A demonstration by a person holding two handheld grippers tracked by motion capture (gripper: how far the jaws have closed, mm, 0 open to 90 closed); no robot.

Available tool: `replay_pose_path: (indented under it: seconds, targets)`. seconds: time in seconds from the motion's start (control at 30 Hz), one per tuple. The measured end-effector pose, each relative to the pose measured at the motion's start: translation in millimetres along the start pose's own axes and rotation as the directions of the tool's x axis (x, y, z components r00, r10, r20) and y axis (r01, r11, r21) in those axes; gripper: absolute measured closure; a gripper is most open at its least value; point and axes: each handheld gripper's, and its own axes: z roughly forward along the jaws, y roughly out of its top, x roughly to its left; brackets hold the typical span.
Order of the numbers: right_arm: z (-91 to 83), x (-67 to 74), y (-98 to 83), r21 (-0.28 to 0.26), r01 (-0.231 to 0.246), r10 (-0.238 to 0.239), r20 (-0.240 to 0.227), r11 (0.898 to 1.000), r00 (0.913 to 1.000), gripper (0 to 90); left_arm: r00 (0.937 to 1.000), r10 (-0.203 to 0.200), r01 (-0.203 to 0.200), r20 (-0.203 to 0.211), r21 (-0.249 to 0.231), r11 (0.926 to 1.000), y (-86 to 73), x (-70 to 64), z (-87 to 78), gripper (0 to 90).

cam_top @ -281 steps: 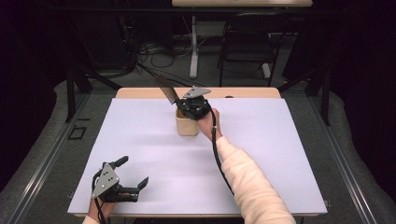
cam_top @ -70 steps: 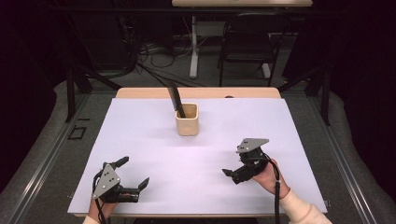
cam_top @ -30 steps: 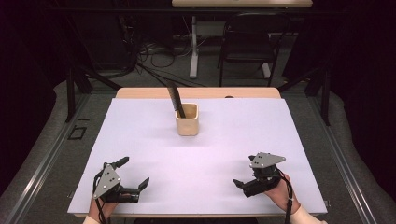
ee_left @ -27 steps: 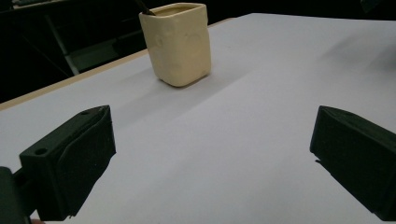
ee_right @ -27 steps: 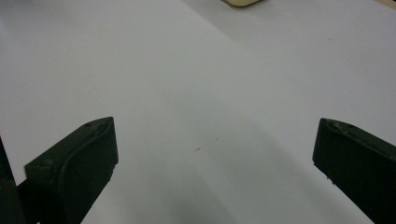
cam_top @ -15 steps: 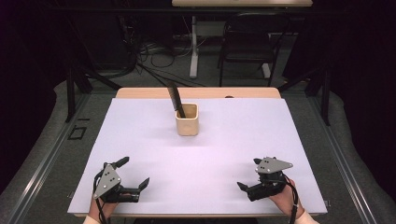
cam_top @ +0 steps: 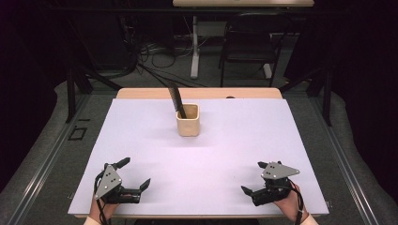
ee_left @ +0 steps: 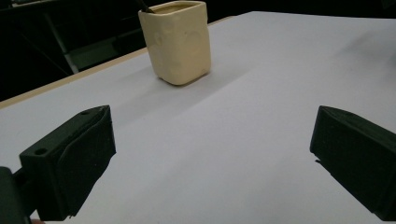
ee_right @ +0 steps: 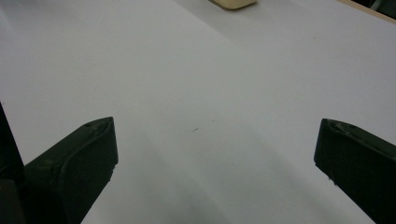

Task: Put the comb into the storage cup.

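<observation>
— Where's the comb?

— The comb [cam_top: 177, 100] stands in the cup [cam_top: 188, 120], which sits toward the far middle of the table [cam_top: 234, 140], well apart from both my hands. Its long axis runs nearly upright but tilted: the lower end is down inside the cup, the upper end leans up and away toward the far left, past the cup's rim.

— And your grippers?

— My left gripper [cam_top: 133, 177] rests at the near left corner of the table, jaws spread wide with nothing between them. My right gripper [cam_top: 254, 180] rests at the near right, jaws likewise spread and empty. Both point roughly toward the middle of the table.

— What can't you make out?

— The comb's lower part is hidden inside the cup, so I cannot tell how it sits at the bottom. Its teeth are too small and dark against the background to tell which side they face. In the left gripper view the cup [ee_left: 177, 41] shows whole, but just a dark sliver of the comb [ee_left: 145, 7] shows at its rim, cut off by the top edge. In the right gripper view just the cup's base [ee_right: 232, 3] peeks in at the top edge.
</observation>
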Motion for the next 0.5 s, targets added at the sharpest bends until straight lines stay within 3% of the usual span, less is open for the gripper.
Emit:
replay_pose_path:
  seconds: [0.4, 0.5]
  targets:
    - [-6.0, 8.3, -3.3, -0.048, 0.036, -0.035, 0.011, 0.998, 0.9993, 0.0, 1.0, 0.001, -0.001, 0.004, 0.002, 1.0, 0.1, 0.0, 0.8, 0.2]
    - [-4.9, 7.8, -4.0, -0.04, 0.03, -0.03, 0.001, 0.999, 0.9995, 0.0, 1.0, 0.0, 0.0, 0.004, 0.004, 1.0, 0.0, 0.3, 1.5, 0.2]
